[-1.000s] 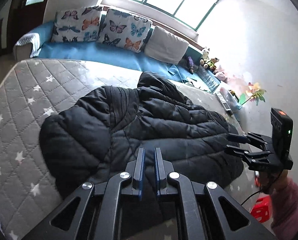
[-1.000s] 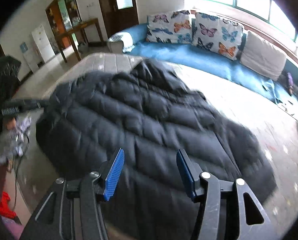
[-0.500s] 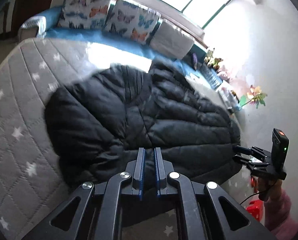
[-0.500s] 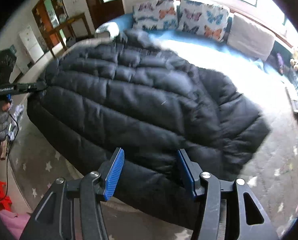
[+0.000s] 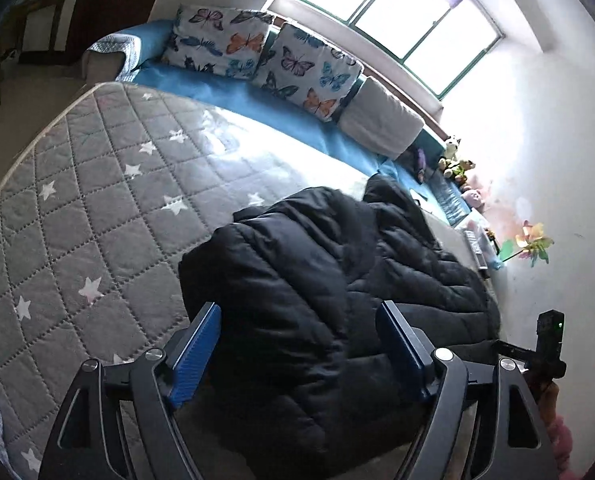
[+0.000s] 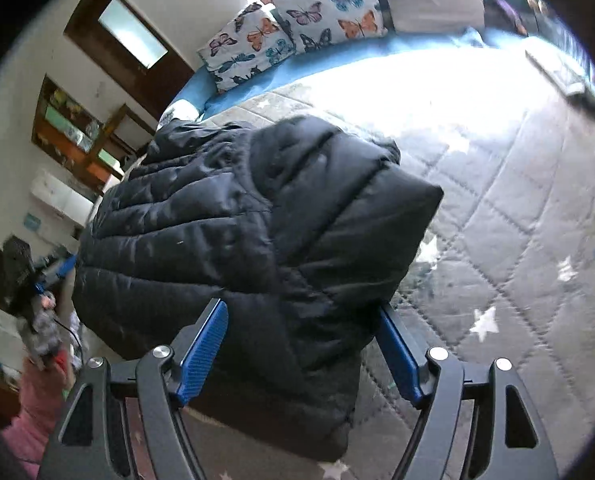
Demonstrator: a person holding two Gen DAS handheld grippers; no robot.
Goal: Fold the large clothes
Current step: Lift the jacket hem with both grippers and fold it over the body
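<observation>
A black puffer jacket (image 5: 317, 280) lies bunched and folded over on the grey star-quilted mattress (image 5: 97, 220). My left gripper (image 5: 299, 346) hovers over its near end. Its jaws are opening wide, and the blue pads stand clear of the fabric. My right gripper (image 6: 301, 350) is over the other near corner of the jacket (image 6: 257, 220). Its jaws are opening too; the fabric bulges up between the pads, which do not pinch it. Each gripper shows small in the other's view: the right gripper (image 5: 549, 340) and the left gripper (image 6: 51, 276).
Butterfly cushions (image 5: 257, 48) and a white cushion (image 5: 381, 120) line a blue bench (image 5: 257, 100) under the window. Soft toys (image 5: 457, 164) and a paper pinwheel (image 5: 533, 244) sit by the wall. A pink sleeve (image 6: 33, 408) shows at the mattress's near side.
The left jaws went from shut to wide open, and the right jaws opened wider. Both grippers swung along the jacket's near edge. The jacket, earlier spread wide, now lies in a narrower heap.
</observation>
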